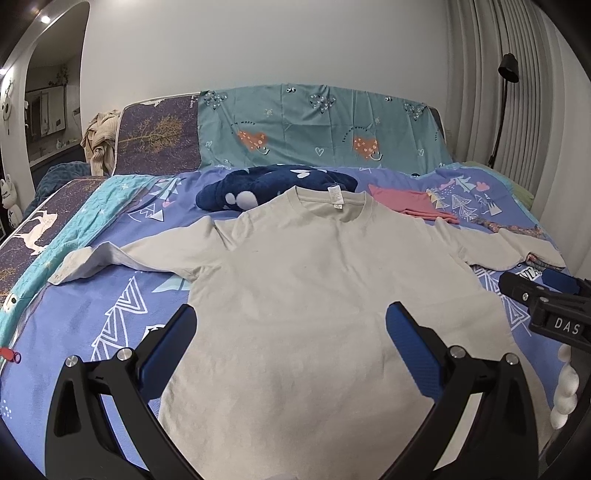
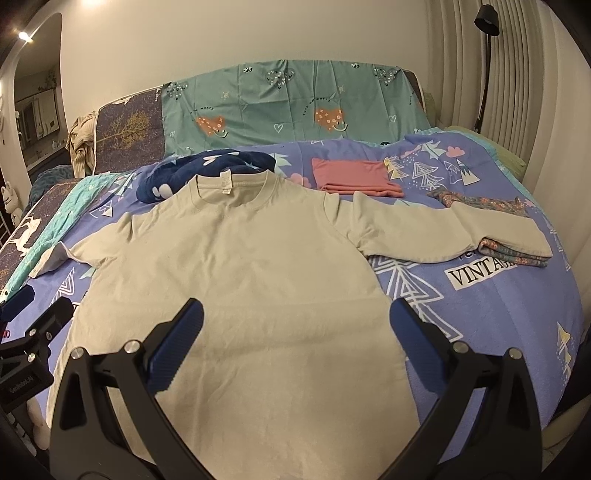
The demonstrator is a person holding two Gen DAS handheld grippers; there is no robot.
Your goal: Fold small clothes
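A beige long-sleeved shirt (image 1: pixel 314 280) lies flat and face down on the bed, collar far, sleeves spread to both sides; it also shows in the right wrist view (image 2: pixel 236 280). My left gripper (image 1: pixel 291 317) is open and empty, hovering over the shirt's lower body. My right gripper (image 2: pixel 295 314) is open and empty, also over the lower body, toward the shirt's right side. The right gripper's body shows at the right edge of the left wrist view (image 1: pixel 546 299). The left gripper's body shows at the left edge of the right wrist view (image 2: pixel 33 325).
A folded pink garment (image 2: pixel 354 175) lies behind the right shoulder. A navy patterned garment (image 2: pixel 207 170) lies behind the collar. A floral garment (image 2: pixel 513 251) lies under the right cuff. The purple bedspread (image 2: pixel 480 306) covers the bed; teal sheet (image 2: pixel 295 107) at the headboard; curtains and a floor lamp (image 2: pixel 485 22) at right.
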